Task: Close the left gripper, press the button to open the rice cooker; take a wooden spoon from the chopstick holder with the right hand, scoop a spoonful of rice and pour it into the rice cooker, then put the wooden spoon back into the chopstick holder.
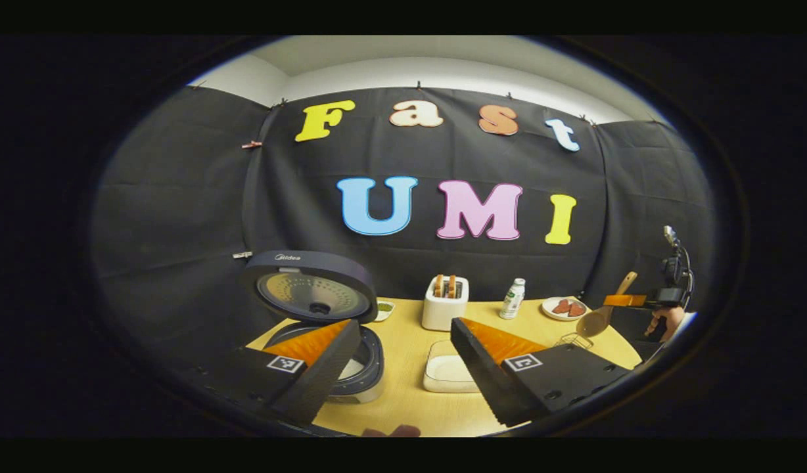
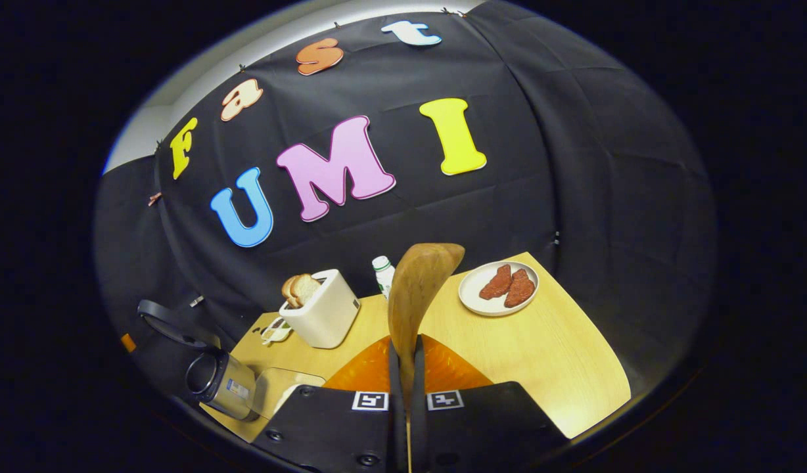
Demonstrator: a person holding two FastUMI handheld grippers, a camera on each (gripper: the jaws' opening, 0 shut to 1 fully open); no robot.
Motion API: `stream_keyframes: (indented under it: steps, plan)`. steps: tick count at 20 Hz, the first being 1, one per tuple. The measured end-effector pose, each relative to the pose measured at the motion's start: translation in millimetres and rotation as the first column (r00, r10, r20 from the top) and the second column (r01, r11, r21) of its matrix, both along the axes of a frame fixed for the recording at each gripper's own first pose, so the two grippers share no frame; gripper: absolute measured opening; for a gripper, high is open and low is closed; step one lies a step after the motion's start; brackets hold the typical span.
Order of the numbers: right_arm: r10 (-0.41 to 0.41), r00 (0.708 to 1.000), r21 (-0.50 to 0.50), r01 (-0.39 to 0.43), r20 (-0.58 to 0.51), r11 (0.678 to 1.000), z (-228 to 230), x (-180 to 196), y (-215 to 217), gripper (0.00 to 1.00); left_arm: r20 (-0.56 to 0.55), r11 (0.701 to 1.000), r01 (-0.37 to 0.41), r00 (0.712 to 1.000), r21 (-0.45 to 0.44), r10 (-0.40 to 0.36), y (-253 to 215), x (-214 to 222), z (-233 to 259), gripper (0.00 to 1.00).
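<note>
On the yellow tabletop (image 1: 410, 348), seen in the left gripper view, the rice cooker (image 1: 351, 368) stands at the near left with its lid (image 1: 311, 292) swung up and open, the inner pot exposed below. The left gripper (image 1: 403, 374) hangs above the near edge with its two fingers spread wide apart, holding nothing; one finger overlaps the cooker's rim in the view, the other lies just beside a shallow clear container of rice (image 1: 449, 371). Behind that container stands a white toaster (image 1: 445, 302) with bread slices in its slots, then a small white bottle (image 1: 512, 297) and a plate (image 1: 564, 307) carrying reddish pieces. At the far right the right gripper (image 1: 623, 300), held by a hand (image 1: 666, 322), is raised above the tabletop with the wooden spoon (image 1: 600, 315) in it, bowl hanging downward over a wire chopstick holder (image 1: 574, 340).

From the right gripper view, the right gripper (image 2: 407, 387) has its fingers pressed together on the handle of the wooden spoon (image 2: 416, 289), whose bowl rises straight ahead in front of the bottle (image 2: 382, 269). The plate (image 2: 499, 289) sits to the right of the spoon, the toaster (image 2: 321, 309) to the left, and the open rice cooker (image 2: 213, 374) at the far left edge.
</note>
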State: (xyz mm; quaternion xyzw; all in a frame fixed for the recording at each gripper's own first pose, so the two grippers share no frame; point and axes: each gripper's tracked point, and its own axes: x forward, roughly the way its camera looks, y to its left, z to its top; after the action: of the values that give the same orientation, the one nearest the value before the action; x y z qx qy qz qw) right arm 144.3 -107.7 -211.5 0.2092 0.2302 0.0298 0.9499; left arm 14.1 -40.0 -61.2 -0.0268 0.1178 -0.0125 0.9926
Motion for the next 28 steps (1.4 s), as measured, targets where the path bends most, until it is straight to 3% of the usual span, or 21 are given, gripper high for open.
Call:
stream_keyframes:
  steps: [5,9,16,19,28]
  plan:
    - [0.074,0.996,-0.001,-0.074,0.052,0.997,31,-5,70,0.07,0.006,0.999,0.039,0.999,-0.026,-0.039,15,-3,-4,0.95]
    - [0.155,0.986,-0.068,-0.151,0.061,0.986,33,-8,133,0.07,0.011,0.997,0.066,0.998,-0.026,-0.066,30,-4,-6,0.95]
    - [0.231,0.972,-0.234,-0.236,-0.048,0.943,-27,-14,208,0.07,0.008,0.994,0.104,0.995,-0.027,-0.104,55,-3,-15,0.95]
    - [0.215,0.97,-0.303,-0.24,-0.113,0.922,-63,-14,218,0.07,0.009,0.993,0.108,0.994,-0.044,-0.107,61,1,-20,0.95]
    - [0.091,0.958,-0.363,-0.191,-0.273,0.912,-135,-16,228,0.07,-0.013,0.992,0.077,0.997,-0.097,-0.079,91,-4,-35,0.95]
